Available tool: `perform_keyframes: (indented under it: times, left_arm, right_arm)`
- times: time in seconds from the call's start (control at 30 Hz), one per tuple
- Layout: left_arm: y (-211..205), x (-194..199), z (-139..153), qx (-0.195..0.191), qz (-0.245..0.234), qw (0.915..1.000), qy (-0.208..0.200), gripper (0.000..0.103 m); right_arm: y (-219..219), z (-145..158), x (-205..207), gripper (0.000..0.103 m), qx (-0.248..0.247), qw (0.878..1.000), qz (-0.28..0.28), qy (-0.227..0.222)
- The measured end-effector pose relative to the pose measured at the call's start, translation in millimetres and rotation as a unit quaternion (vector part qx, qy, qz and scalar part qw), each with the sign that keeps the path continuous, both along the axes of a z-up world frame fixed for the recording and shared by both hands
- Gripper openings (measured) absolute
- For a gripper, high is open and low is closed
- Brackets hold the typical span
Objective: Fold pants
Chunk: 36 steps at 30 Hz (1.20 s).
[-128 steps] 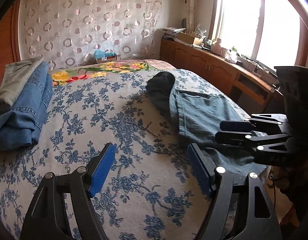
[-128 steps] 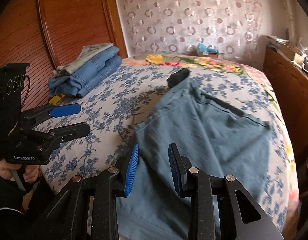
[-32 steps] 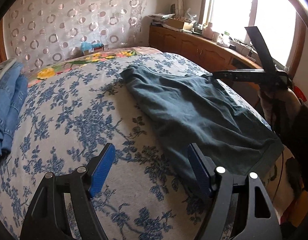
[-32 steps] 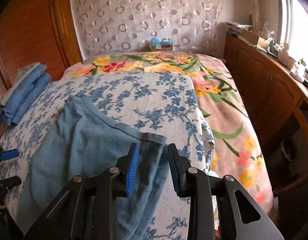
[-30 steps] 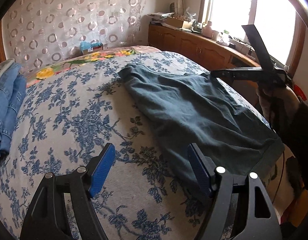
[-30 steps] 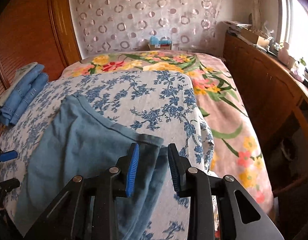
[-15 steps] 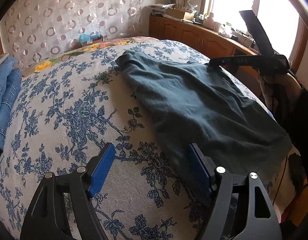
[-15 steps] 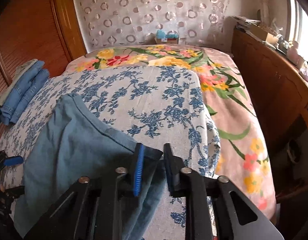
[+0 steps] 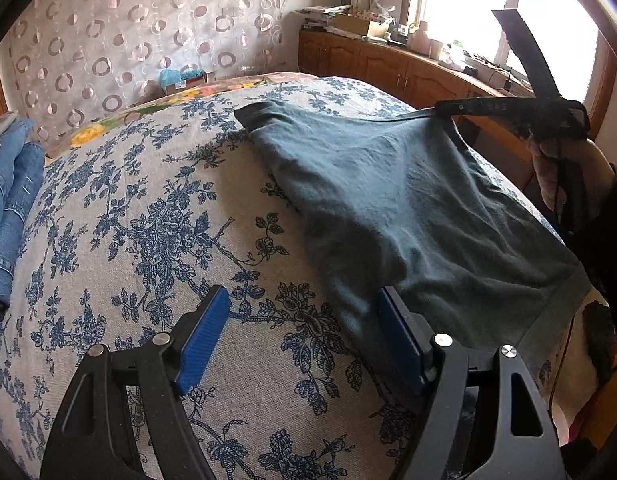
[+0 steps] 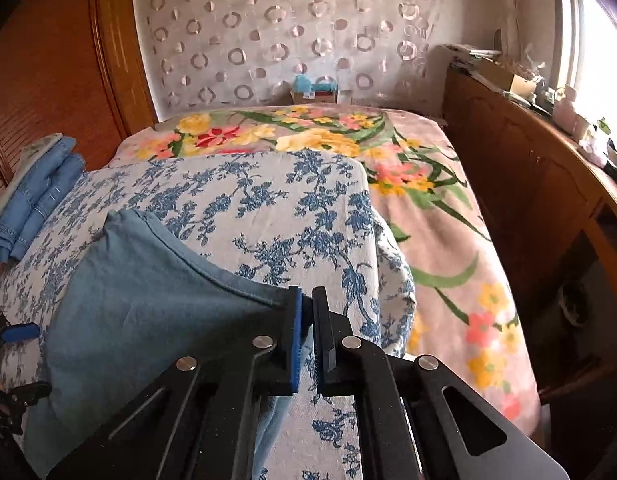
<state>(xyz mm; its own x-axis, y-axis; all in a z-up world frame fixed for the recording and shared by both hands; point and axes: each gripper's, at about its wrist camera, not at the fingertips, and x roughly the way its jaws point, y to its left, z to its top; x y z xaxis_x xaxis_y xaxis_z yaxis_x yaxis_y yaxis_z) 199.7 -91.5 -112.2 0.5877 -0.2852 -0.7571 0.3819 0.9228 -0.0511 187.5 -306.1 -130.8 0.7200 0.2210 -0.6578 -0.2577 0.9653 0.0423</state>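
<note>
Teal-blue pants [image 9: 408, 200] lie spread on the blue-flowered bedspread [image 9: 148, 240]; they also show in the right wrist view [image 10: 148, 312]. My right gripper [image 10: 307, 320] is shut on a corner of the pants, lifting it slightly off the bed; it also shows in the left wrist view [image 9: 440, 109]. My left gripper [image 9: 304, 332] is open and empty, low over the bed, with its right finger [image 9: 400, 344] touching the near edge of the pants and its left finger over bare bedspread.
Folded blue jeans [image 9: 12, 200] are stacked at the bed's left side, by the wooden headboard [image 10: 48, 72]. A pink floral blanket [image 10: 428, 208] covers the far part. Wooden cabinets [image 9: 388, 68] with clutter run under the window. A small box [image 10: 314, 90] sits by the curtain.
My right gripper has closed on the pants' corner and raised it a little. My left gripper has moved lower and closer to the near edge of the pants, still open.
</note>
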Motion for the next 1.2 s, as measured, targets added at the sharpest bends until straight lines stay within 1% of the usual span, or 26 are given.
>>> perform_keyframes:
  times: [0.03,0.13,0.17,0.2,0.4,0.6,0.67,0.83,1.0,1.1,1.2]
  left_arm:
    - [0.0,0.0,0.0,0.0,0.0,1.0,0.0,0.077]
    - [-1.3,-0.7,0.1,0.003,-0.001,1.0,0.0,0.077]
    - [-1.8,-0.9,0.0,0.004,-0.001,1.0,0.0,0.078]
    - [-2.1,-1.2,0.0,0.006,-0.002,1.0,-0.001,0.078]
    - [-2.6,-1.9,0.1,0.008,-0.002,1.0,-0.001,0.078]
    - [-1.9,-3.3,0.8,0.008,0.004,1.0,-0.002,0.078]
    - [-1.5,-8.6,3.6,0.013,0.011,0.9998,-0.011,0.078]
    - [-3.7,-28.3,15.3,-0.001,0.005,0.9998,-0.022,0.078]
    - [-12.7,-53.2,26.5,-0.009,-0.013,0.9994,-0.031,0.078]
    - [-18.1,-64.4,26.8,-0.009,-0.021,0.9993,-0.031,0.078]
    - [-19.9,-73.9,20.6,-0.002,-0.02,0.9995,-0.023,0.078]
  right_arm:
    - [0.3,2.1,-1.3,0.004,0.002,1.0,0.0,0.0]
    - [3.6,11.2,-15.3,0.012,0.003,1.0,0.001,-0.004]
    - [3.4,13.2,-20.0,0.018,0.002,1.0,0.001,-0.006]
    - [4.2,14.6,-27.9,0.025,0.0,1.0,0.001,-0.008]
    - [3.7,16.2,-83.2,0.039,0.01,1.0,0.009,-0.015]
    - [3.9,6.7,-134.2,0.039,0.019,1.0,0.015,-0.01]
    - [3.6,3.3,-148.3,0.039,0.019,1.0,0.017,-0.009]
    - [1.5,-0.8,-171.8,0.039,0.019,1.0,0.013,-0.005]
    - [2.4,4.0,-189.0,0.039,0.028,0.999,0.011,-0.013]
    - [2.3,3.1,-204.0,0.039,0.034,0.999,0.009,-0.018]
    - [1.3,-3.5,-215.3,0.039,0.043,0.999,0.002,-0.016]
